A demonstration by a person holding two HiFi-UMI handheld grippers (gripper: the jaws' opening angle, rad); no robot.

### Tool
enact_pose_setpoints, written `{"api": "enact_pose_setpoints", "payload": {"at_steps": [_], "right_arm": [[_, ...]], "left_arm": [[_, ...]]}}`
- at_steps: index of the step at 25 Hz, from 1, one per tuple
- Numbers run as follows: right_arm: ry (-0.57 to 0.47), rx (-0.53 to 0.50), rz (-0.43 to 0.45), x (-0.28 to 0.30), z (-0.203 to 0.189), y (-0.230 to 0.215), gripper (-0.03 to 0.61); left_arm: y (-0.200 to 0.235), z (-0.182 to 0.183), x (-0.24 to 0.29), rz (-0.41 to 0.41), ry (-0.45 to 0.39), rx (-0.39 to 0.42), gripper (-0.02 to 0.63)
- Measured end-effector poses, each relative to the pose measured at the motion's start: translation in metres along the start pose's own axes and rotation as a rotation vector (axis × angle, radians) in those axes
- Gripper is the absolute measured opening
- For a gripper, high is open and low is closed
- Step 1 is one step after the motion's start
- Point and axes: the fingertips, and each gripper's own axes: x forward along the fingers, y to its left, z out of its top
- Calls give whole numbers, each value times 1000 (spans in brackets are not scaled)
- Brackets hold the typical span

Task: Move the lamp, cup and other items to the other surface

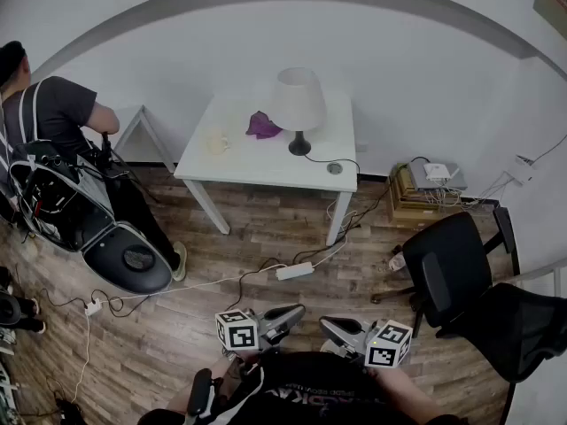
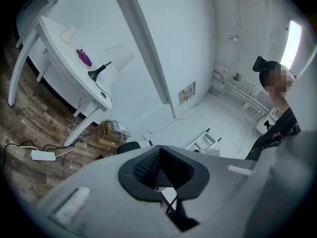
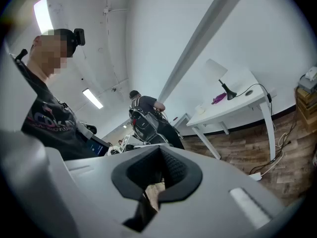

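Observation:
A white table (image 1: 266,173) stands against the far wall. On it are a lamp (image 1: 298,104) with a pale shade and dark base, a purple item (image 1: 262,126) and a pale cup (image 1: 217,140). Both grippers are low, close to my body and far from the table. My left gripper (image 1: 297,310) and right gripper (image 1: 326,323) are shut with nothing in them. In the left gripper view the jaws (image 2: 159,150) meet, with the lamp (image 2: 116,59) far off. In the right gripper view the gripper (image 3: 159,150) is shut too, and the lamp (image 3: 218,73) is distant.
Another person (image 1: 53,122) with gear stands at the left beside a low white stand (image 1: 142,120). A black office chair (image 1: 452,268) is at the right. A power strip (image 1: 294,271) and cables lie on the wood floor. Stacked boxes (image 1: 425,193) sit by the wall.

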Motion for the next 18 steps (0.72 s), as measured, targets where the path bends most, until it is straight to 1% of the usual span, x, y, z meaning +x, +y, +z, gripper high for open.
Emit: {"api": "enact_pose_setpoints", "payload": {"at_steps": [3, 10, 14, 18], "right_arm": [[-2, -4, 2, -7, -3, 3, 3], [-2, -20, -7, -13, 0, 3, 3], [-21, -27, -1, -17, 6, 4, 3], [-44, -2, -4, -26, 8, -2, 5]], "left_arm": [[-5, -5, 1, -2, -5, -7, -2], [-10, -4, 7, -9, -10, -12, -2], [-10, -4, 12, -20, -5, -16, -2], [-12, -8, 19, -22, 8, -14, -2]]}}
